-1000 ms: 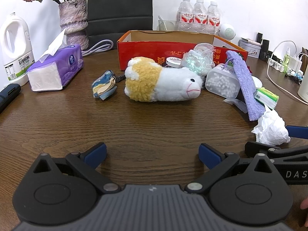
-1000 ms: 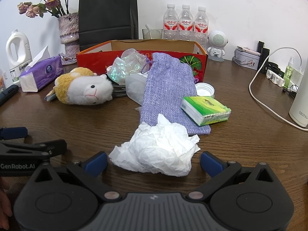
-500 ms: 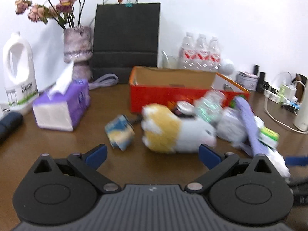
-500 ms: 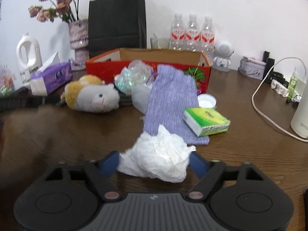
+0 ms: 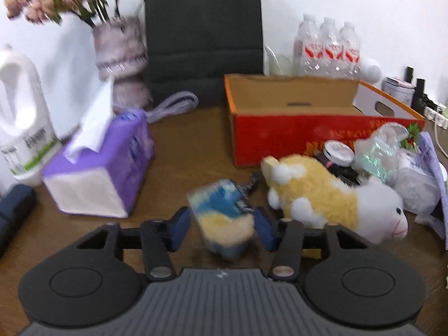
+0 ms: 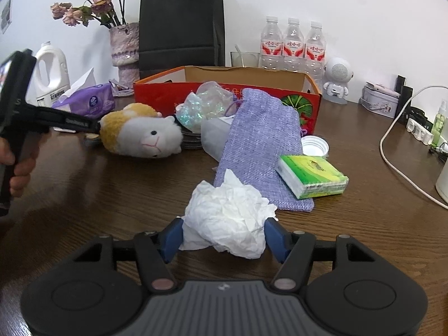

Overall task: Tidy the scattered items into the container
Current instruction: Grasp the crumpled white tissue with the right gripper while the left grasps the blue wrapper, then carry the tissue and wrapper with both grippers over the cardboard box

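Behind both loads sits the red box [image 6: 226, 95]: right gripper [image 6: 222, 236] pinches crumpled tissue [image 6: 228, 218], left gripper [image 5: 222, 228] clamps a blue-yellow pouch [image 5: 222, 218].

Home or office room suggested: wooden surface [image 6: 350, 224] against white wall, cluttered with flower vase [image 6: 125, 47], tissue box [image 5: 103, 168], water bottles [image 6: 292, 46], power strip [image 6: 420, 128].

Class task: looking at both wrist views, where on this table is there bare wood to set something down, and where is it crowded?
Bare wood lies between the tissue box and red box, and right of the green packet up to the white cable. Crowded: around the plush toy and purple pouch.
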The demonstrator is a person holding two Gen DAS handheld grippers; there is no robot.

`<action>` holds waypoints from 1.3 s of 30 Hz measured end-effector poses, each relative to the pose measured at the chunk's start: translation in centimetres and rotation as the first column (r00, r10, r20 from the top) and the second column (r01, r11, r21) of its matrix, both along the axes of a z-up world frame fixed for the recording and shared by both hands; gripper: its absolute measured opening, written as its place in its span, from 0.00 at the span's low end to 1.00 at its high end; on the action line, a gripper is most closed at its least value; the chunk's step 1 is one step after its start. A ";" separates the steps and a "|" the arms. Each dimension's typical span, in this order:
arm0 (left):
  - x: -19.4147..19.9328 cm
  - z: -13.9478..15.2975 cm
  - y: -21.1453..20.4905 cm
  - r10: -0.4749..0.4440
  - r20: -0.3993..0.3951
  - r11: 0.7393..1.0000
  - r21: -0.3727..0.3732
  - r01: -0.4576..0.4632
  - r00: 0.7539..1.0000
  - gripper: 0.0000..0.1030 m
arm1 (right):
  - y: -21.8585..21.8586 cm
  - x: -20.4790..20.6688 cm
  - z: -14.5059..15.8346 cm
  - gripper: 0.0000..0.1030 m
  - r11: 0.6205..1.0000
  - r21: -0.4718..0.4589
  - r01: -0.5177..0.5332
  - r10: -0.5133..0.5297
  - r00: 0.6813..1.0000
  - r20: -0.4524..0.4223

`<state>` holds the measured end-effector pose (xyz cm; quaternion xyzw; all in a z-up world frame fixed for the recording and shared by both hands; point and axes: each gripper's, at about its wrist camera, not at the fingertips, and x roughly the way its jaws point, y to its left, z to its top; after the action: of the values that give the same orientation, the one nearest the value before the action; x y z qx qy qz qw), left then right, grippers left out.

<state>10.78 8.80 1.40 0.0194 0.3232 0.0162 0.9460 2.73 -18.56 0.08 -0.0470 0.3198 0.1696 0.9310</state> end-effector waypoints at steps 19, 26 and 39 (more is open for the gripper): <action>-17.0 2.9 -5.5 -0.043 0.099 0.990 -0.129 0.056 0.994 0.04 | -0.2 -6.1 3.3 0.30 0.993 0.051 -0.108 0.102 0.989 0.104; -22.5 4.2 -10.5 -0.175 0.251 0.978 -0.070 0.198 0.952 0.04 | -0.9 -10.1 4.8 0.30 0.991 0.071 -0.114 0.102 0.981 0.163; -25.8 7.8 -12.5 -0.204 0.535 0.972 0.012 0.234 0.819 0.04 | -3.9 -13.7 10.2 0.30 0.987 0.150 -0.062 -0.006 0.910 0.414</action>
<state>-14.98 -3.65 9.21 0.0256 0.0438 -0.0967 0.9940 -10.94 -22.45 10.32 -0.0115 0.1002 0.1941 0.9758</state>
